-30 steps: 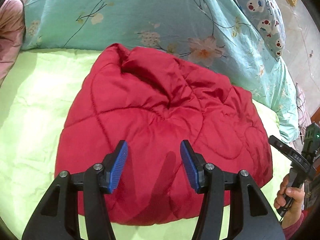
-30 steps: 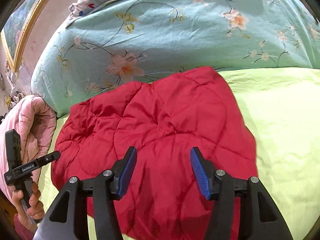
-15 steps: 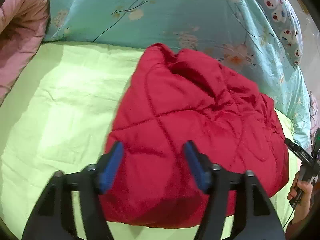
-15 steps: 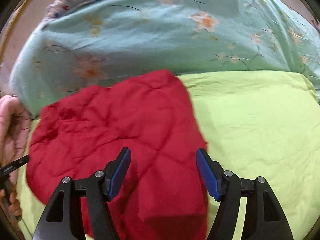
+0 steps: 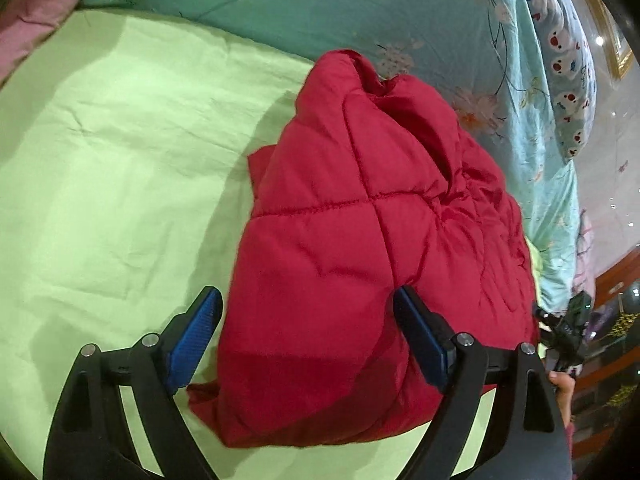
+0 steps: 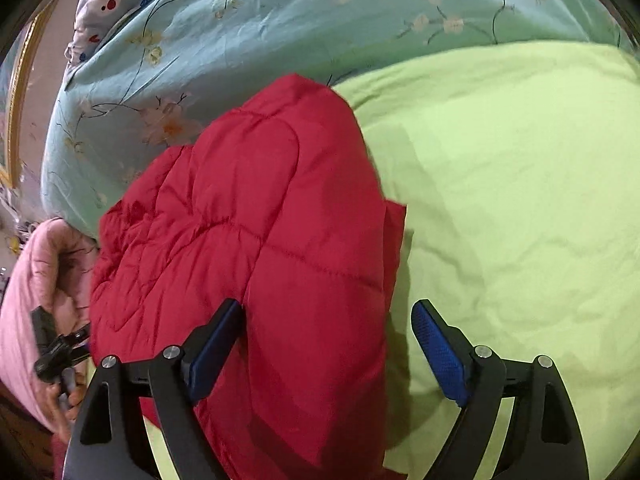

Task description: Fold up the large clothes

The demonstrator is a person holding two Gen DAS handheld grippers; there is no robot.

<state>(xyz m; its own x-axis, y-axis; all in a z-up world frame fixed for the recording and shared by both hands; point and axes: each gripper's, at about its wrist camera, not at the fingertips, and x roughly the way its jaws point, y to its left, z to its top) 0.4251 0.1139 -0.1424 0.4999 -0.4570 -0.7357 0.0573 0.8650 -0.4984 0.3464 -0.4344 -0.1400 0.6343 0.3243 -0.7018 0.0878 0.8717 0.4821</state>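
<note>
Compared with one second ago, both grippers are now much closer to the red quilted jacket (image 5: 360, 248) and lower over it, and each one is shifted toward its own outer edge of the garment. The left gripper (image 5: 308, 332) had its blue pads narrow over the middle of the jacket before; now its jaws are opening wide and the near left corner of the jacket lies between them. The right pad touches the fabric lightly, the left pad is free over the sheet, so nothing is clamped. The right gripper (image 6: 328, 344) does the same on the other side: its jaws are opening, the near right edge of the jacket sits between them, the left pad is against the fabric and the right pad hangs above the sheet. In each view the other gripper, which was clear at the side earlier, is now only a small dark shape at the border.

The jacket lies folded in a thick bundle on a light green bedsheet (image 5: 120, 160), with its far end touching a turquoise flowered duvet (image 5: 360, 4). A pillow with cartoon faces (image 5: 564, 68) rests behind the duvet. A pink quilted cover (image 6: 44, 264) is just beside the jacket, at the edge of the bed. A gold picture frame (image 6: 16, 92) is on the wall.
</note>
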